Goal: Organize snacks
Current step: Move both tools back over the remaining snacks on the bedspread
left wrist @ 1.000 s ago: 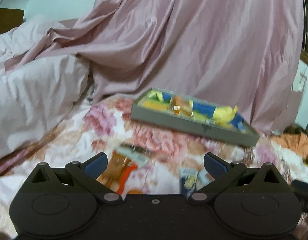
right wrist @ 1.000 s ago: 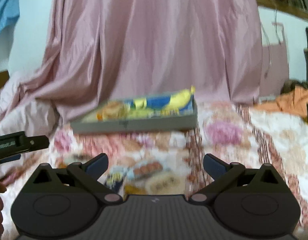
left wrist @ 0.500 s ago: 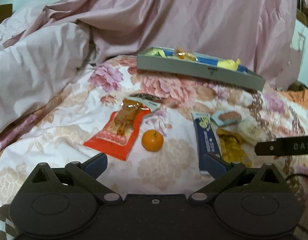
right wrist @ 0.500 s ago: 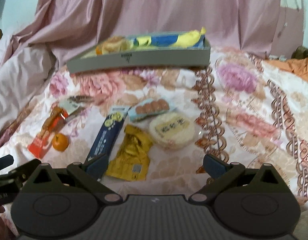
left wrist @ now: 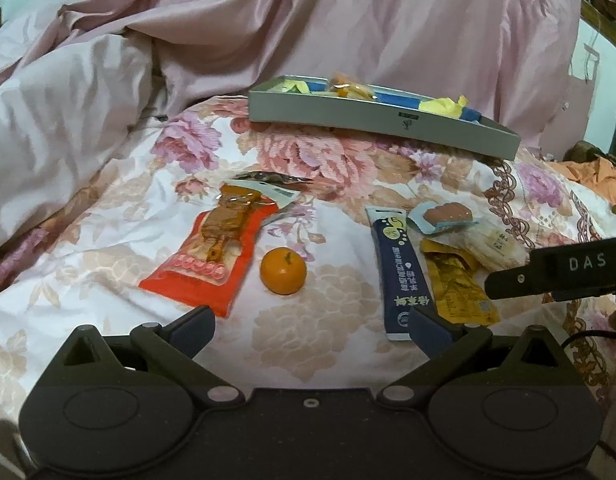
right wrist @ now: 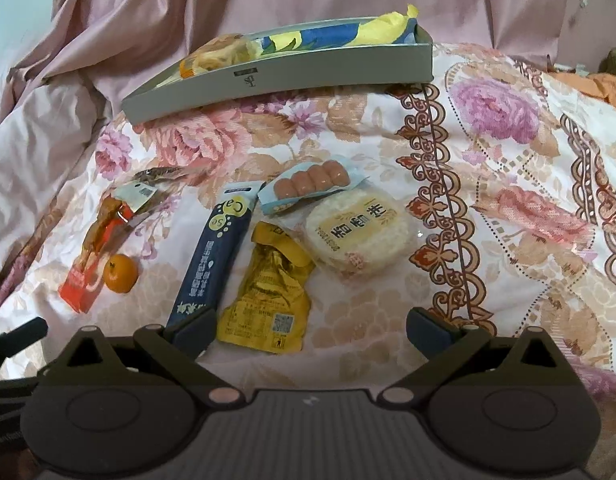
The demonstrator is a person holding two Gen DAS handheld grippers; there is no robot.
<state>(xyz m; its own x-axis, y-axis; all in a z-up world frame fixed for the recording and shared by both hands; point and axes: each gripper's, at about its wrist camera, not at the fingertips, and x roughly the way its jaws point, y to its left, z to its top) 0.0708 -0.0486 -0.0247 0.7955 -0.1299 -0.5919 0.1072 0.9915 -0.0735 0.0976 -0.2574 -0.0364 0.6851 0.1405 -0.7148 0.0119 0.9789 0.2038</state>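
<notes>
Both grippers' fingers (left wrist: 196, 328) spread, empty; navy packet (right wrist: 212, 256) lies lengthwise toward tray (right wrist: 292, 76).

— What's on the bedspread (right wrist: 508, 208) in front of me?

— Farthest back sits the tray (right wrist: 284, 76), with packets inside it. Nearer, at the far left, lies my flat packet (left wrist: 216, 256), with the mandarin (left wrist: 283, 270) just beside its right edge.

— And to the right?

— The long stick pack (right wrist: 216, 256), then the pouch (right wrist: 270, 300). Behind the pouch lies the sausage pack (right wrist: 312, 184), overlapping the round rice cake (right wrist: 358, 232), the rightmost one.
</notes>
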